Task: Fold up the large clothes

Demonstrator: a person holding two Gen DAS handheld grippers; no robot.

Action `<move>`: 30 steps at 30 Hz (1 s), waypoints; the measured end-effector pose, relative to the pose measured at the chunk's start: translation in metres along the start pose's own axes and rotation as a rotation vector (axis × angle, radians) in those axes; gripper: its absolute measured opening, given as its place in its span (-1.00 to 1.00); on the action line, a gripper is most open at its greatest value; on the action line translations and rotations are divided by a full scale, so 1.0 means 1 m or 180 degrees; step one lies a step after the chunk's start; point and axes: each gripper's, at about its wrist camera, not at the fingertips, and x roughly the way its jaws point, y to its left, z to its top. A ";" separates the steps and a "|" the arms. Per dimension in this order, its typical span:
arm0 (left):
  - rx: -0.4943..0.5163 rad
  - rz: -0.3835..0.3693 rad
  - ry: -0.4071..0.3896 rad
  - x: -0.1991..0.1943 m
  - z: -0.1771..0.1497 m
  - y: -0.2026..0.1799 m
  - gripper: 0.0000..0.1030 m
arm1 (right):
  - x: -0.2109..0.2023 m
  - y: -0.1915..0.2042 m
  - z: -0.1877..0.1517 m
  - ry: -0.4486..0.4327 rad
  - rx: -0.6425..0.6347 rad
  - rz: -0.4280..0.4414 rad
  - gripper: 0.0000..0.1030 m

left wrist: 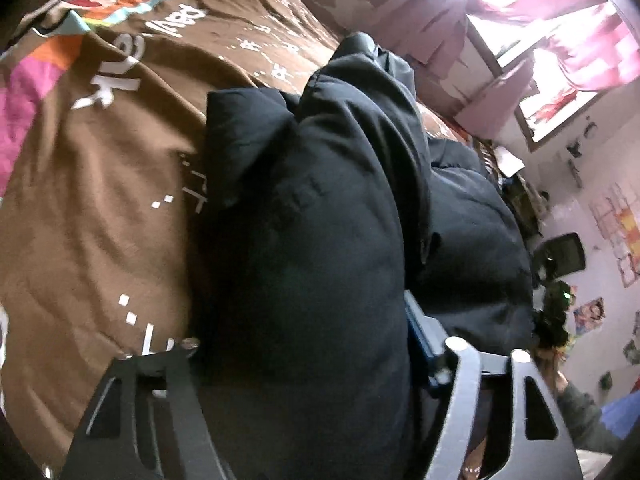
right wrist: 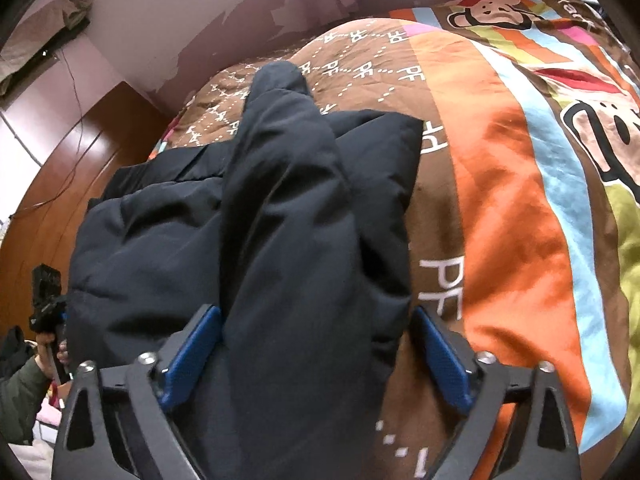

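A large black padded jacket (left wrist: pixel 320 208) lies on a bed with a brown printed cover (left wrist: pixel 100 208). In the left wrist view a thick fold of the jacket fills the space between my left gripper's (left wrist: pixel 304 344) jaws, which stand wide apart; only the right blue pad (left wrist: pixel 420 332) shows. In the right wrist view the jacket (right wrist: pixel 288 208) lies on the cover (right wrist: pixel 500 200), and a sleeve-like fold runs between my right gripper's (right wrist: pixel 316 316) blue pads (right wrist: pixel 440 352). Those jaws are wide, and the padding fills the gap between them.
The bed cover has orange, blue and green stripes and cartoon prints (right wrist: pixel 592 120). A wooden headboard or wardrobe (right wrist: pixel 60 184) stands left. A window with pink curtains (left wrist: pixel 560 40) is at the upper right. The left gripper and its hand (right wrist: pixel 48 320) show at the right view's left edge.
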 end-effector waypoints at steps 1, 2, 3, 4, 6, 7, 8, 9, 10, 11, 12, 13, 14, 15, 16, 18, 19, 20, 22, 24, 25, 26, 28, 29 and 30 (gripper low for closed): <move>0.0036 0.0108 -0.0040 -0.002 -0.003 -0.006 0.08 | -0.001 0.002 -0.002 -0.0001 0.0043 0.0020 0.59; 0.0164 0.0304 -0.0111 -0.005 -0.006 -0.019 -0.01 | -0.002 0.003 -0.003 0.0009 0.0084 0.0028 0.42; 0.0278 0.0433 -0.0155 -0.006 -0.009 -0.030 -0.06 | -0.004 0.005 -0.004 0.0026 0.0123 0.0039 0.23; 0.0410 0.0569 -0.0211 -0.008 -0.013 -0.041 -0.19 | -0.004 0.008 -0.004 0.0053 0.0176 0.0043 0.14; 0.0548 0.0705 -0.0298 -0.011 -0.020 -0.056 -0.36 | -0.007 0.015 -0.003 0.0086 0.0208 0.0022 -0.20; 0.0538 0.0723 -0.0331 -0.012 -0.022 -0.062 -0.45 | -0.009 0.019 -0.002 0.0080 0.0204 0.0027 -0.31; 0.0511 0.0731 -0.0368 -0.016 -0.023 -0.066 -0.52 | -0.012 0.022 0.000 0.0059 0.0198 0.0025 -0.45; 0.0500 0.0738 -0.0400 -0.019 -0.023 -0.068 -0.55 | -0.017 0.025 0.001 0.0026 0.0190 0.0009 -0.59; 0.0495 0.0740 -0.0438 -0.021 -0.022 -0.072 -0.60 | -0.024 0.029 0.002 -0.0034 0.0189 0.0021 -0.64; 0.0494 0.0720 -0.0495 -0.026 -0.022 -0.078 -0.63 | -0.031 0.032 0.004 -0.0091 0.0168 0.0042 -0.69; 0.0502 0.0700 -0.0541 -0.028 -0.020 -0.083 -0.64 | -0.040 0.039 0.007 -0.0158 0.0084 0.0036 -0.72; 0.0515 0.0670 -0.0577 -0.025 -0.014 -0.096 -0.65 | -0.046 0.044 0.010 -0.0198 -0.0002 0.0014 -0.73; 0.0538 0.0612 -0.0609 -0.023 -0.005 -0.109 -0.66 | -0.054 0.052 0.013 -0.0259 -0.0129 -0.0022 -0.75; 0.0573 0.0558 -0.0605 -0.019 0.001 -0.120 -0.66 | -0.060 0.059 0.015 -0.0317 -0.0228 -0.0057 -0.76; 0.0611 0.0512 -0.0600 -0.014 0.007 -0.131 -0.66 | -0.070 0.067 0.018 -0.0414 -0.0354 -0.0109 -0.76; 0.0680 0.0415 -0.0609 0.000 0.012 -0.151 -0.66 | -0.093 0.080 0.023 -0.0657 -0.0584 -0.0255 -0.76; 0.0726 0.0366 -0.0620 0.007 0.015 -0.161 -0.66 | -0.100 0.084 0.025 -0.0752 -0.0621 -0.0299 -0.76; 0.0759 0.0332 -0.0629 0.013 0.017 -0.168 -0.66 | -0.113 0.085 0.028 -0.0890 -0.0634 -0.0343 -0.76; 0.0814 0.0239 -0.0648 0.027 0.024 -0.184 -0.66 | -0.132 0.082 0.030 -0.1100 -0.0639 -0.0438 -0.76; 0.0883 0.0178 -0.0654 0.041 0.030 -0.201 -0.66 | -0.148 0.071 0.036 -0.1279 -0.0602 -0.0594 -0.76; 0.0925 0.0169 -0.0645 0.048 0.031 -0.206 -0.66 | -0.151 0.065 0.040 -0.1299 -0.0559 -0.0648 -0.76; 0.0972 0.0173 -0.0623 0.057 0.033 -0.213 -0.66 | -0.154 0.055 0.042 -0.1315 -0.0496 -0.0716 -0.76; 0.1088 0.0238 -0.0516 0.081 0.036 -0.221 -0.66 | -0.152 0.036 0.044 -0.1299 -0.0394 -0.0835 -0.76; 0.1136 0.0314 -0.0476 0.093 0.034 -0.223 -0.65 | -0.147 0.023 0.044 -0.1259 -0.0308 -0.0895 -0.76; 0.1166 0.0382 -0.0446 0.100 0.034 -0.221 -0.65 | -0.143 0.012 0.042 -0.1220 -0.0227 -0.0920 -0.75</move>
